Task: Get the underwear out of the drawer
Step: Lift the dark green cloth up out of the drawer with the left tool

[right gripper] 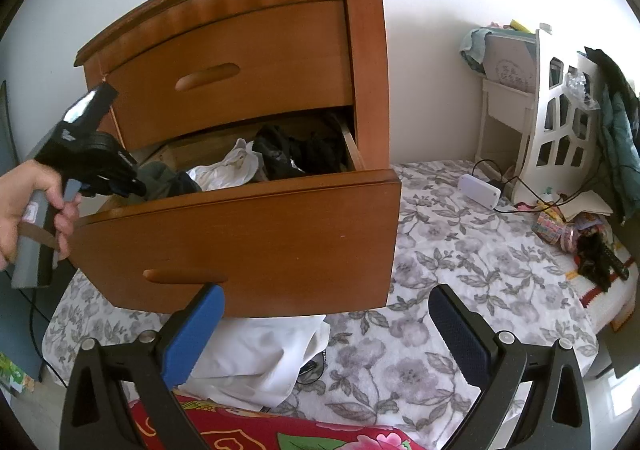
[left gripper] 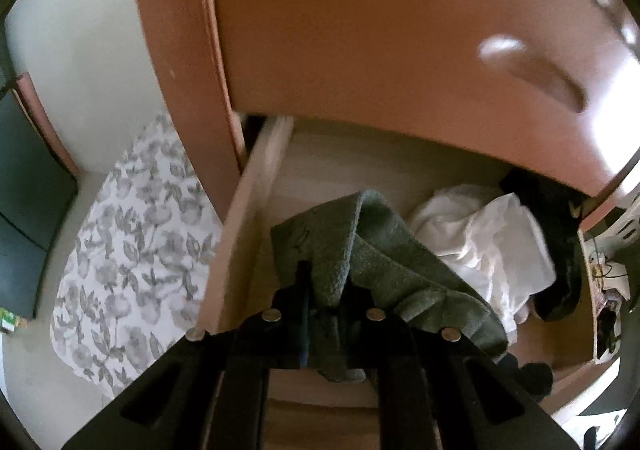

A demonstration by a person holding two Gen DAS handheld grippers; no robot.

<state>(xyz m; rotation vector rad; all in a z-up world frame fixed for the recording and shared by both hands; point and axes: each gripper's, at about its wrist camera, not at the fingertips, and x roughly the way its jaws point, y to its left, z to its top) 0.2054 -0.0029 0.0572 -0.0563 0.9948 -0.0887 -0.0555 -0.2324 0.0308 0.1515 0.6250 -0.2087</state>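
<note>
The left tool has its jaws drawn narrow on a fold of grey-green knitted underwear, which bunches up between the black fingers and drapes over them toward the camera. That garment lies at the near left of the pulled-out lower drawer of a brown wooden bedside cabinet. In the right wrist view a hand grips the left tool's grey handle at the drawer's left corner, and the tool's tips dip out of sight behind the drawer front.

The right tool hangs with its jaws wide, blue-padded fingers apart and touching nothing, in front of the drawer and above a grey floral bedspread.

Behind the green piece sit a crumpled white garment and dark clothing; the closed upper drawer front cuts off the back of both. The left view is smeared, so the exact pad contact is hard to make out.
</note>
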